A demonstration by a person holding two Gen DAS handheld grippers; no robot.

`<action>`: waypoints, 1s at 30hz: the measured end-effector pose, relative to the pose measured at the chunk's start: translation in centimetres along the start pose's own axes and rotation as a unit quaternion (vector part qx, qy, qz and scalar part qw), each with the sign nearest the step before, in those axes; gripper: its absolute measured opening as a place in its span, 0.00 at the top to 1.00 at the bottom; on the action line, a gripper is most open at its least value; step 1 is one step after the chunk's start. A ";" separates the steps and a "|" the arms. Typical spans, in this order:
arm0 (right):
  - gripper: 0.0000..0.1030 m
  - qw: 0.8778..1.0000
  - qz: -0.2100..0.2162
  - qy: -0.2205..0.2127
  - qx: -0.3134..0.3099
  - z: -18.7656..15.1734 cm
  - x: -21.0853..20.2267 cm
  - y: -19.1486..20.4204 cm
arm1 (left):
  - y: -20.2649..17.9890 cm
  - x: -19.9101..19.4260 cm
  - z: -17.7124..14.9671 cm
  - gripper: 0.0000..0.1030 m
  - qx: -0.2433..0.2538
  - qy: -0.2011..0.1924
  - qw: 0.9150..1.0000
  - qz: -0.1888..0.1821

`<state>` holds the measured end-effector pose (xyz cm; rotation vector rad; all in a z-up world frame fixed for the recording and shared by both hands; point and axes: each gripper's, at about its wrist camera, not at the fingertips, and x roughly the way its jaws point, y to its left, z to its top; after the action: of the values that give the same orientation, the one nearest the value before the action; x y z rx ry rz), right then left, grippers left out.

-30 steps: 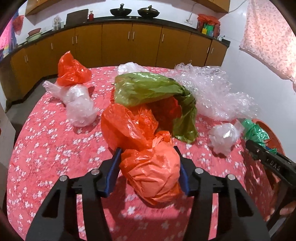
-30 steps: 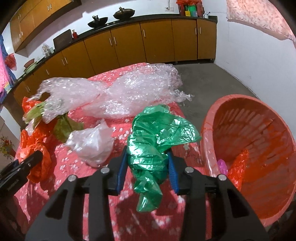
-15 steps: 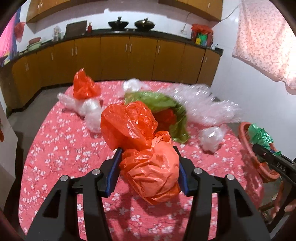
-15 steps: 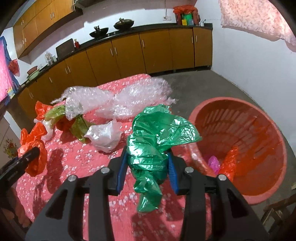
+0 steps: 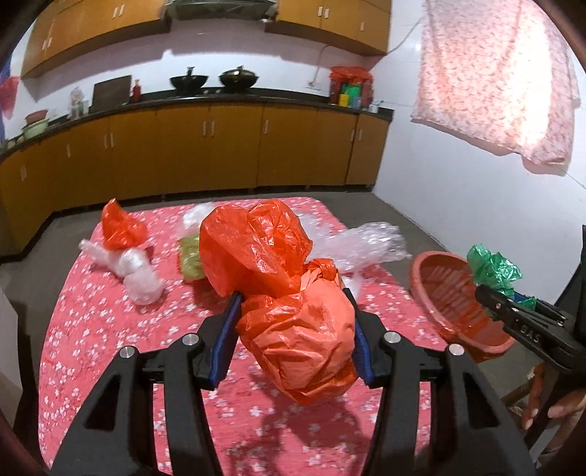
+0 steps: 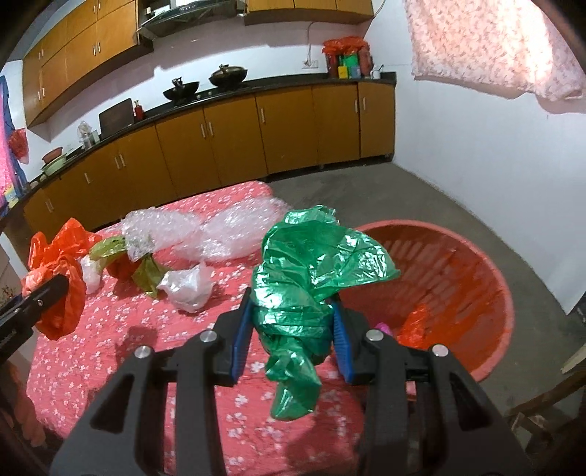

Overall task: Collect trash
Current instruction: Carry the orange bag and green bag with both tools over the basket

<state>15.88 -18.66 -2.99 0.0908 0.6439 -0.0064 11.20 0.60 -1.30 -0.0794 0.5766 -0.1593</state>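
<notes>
1. Home kitchen: long run of orange-brown base cabinets (image 6: 227, 146) under a dark countertop (image 5: 234, 97).
2. Matching wall cabinets (image 5: 329, 22) above; range hood (image 6: 190, 16) at the top edge.
3. Two dark woks (image 5: 214, 78) on the counter, bowls (image 5: 34, 122) at the left end, containers (image 6: 346, 58) at the right end.
4. Bare grey floor (image 6: 421, 205), white walls, floral cloth (image 5: 494, 80) hanging by the wall.
5. Red flowered spread (image 5: 91, 329) in the middle, strewn with plastic bags.
</notes>
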 end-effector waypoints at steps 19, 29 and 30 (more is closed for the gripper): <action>0.63 0.998 -0.058 -0.034 0.020 0.1 -3.8 -4.7 | -6.0 1.7 0.9 0.48 0.057 -0.001 0.997 -0.045; 0.63 0.996 -0.077 -0.036 0.034 -0.3 -4.0 -6.7 | -9.5 2.9 1.1 0.48 0.089 0.003 0.994 -0.070; 0.63 0.996 -0.080 -0.037 0.034 -0.3 -4.0 -6.9 | -9.7 3.1 1.1 0.48 0.091 0.004 0.993 -0.073</action>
<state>12.30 -25.57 -1.41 0.1051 0.5765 -0.1852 13.11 -9.47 -0.83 0.0571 0.5617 -0.3531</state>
